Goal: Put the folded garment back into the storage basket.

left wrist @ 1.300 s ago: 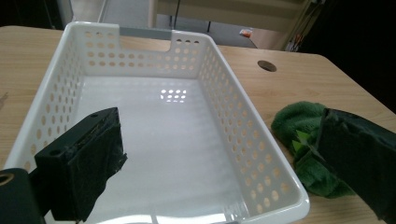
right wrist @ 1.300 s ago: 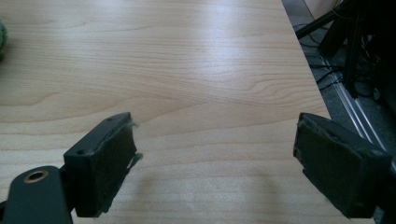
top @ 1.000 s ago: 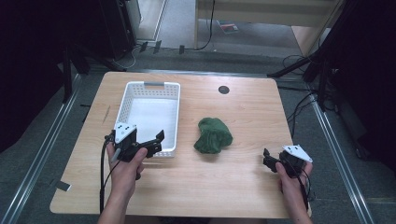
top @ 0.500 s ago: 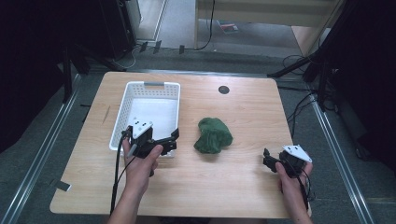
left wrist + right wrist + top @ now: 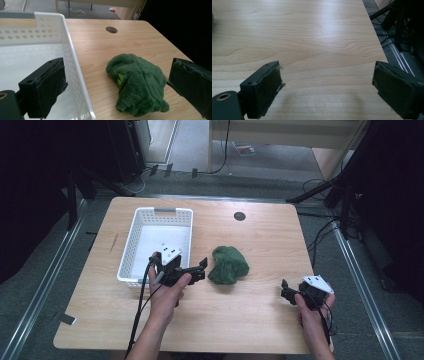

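Meanwhile, the left gripper (image 5: pixel 202 268), jaws wide apart, faces the green plush cloth (image 5: pixel 228 265).

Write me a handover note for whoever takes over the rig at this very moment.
Left gripper: open, empty, at the white basket's right wall, aimed at the green plush cloth.
Right gripper: open, empty, over bare table near the right edge.
Cloth lies crumpled on the table beside the basket, untouched.
Done: nothing grasped yet.
Left: probably grasp the cloth; the basket seems the likely destination.

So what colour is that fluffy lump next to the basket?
Dark green, with a small lighter green patch on the plush lump. The left gripper view shows it best.
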Tool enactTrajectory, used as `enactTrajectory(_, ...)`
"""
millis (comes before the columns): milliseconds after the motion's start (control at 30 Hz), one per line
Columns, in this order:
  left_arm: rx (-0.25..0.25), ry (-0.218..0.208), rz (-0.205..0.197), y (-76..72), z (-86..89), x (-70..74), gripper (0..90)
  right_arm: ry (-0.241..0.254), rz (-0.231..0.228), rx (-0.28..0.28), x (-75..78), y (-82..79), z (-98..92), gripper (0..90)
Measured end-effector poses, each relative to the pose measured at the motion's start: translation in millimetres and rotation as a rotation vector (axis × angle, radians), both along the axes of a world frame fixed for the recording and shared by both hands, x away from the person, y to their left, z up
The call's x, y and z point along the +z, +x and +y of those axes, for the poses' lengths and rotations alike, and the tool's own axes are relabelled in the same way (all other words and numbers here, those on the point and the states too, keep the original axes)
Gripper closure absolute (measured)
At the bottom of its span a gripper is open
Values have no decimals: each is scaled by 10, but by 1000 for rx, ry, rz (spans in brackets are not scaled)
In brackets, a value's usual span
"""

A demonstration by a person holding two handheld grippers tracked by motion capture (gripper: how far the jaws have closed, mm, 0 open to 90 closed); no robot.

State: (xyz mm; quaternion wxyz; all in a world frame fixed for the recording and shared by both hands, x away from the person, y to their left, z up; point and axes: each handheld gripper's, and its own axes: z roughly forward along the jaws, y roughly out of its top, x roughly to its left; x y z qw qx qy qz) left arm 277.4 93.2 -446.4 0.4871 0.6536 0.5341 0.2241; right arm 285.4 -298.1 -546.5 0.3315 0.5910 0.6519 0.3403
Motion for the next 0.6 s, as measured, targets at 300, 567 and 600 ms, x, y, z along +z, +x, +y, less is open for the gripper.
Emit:
enactTrajectory(300, -34, 17, 14, 101, -281, -19, 21, 1, 4, 3, -1, 6, -3, 88)
enactTrajectory(567, -72, 35, 45, 193, -520, -89, 12, 3, 5, 0, -3, 9, -3, 69)
enactTrajectory(600, -76, 40, 50, 206, -552, -99, 10, 2, 5, 1, -3, 10, -3, 66)
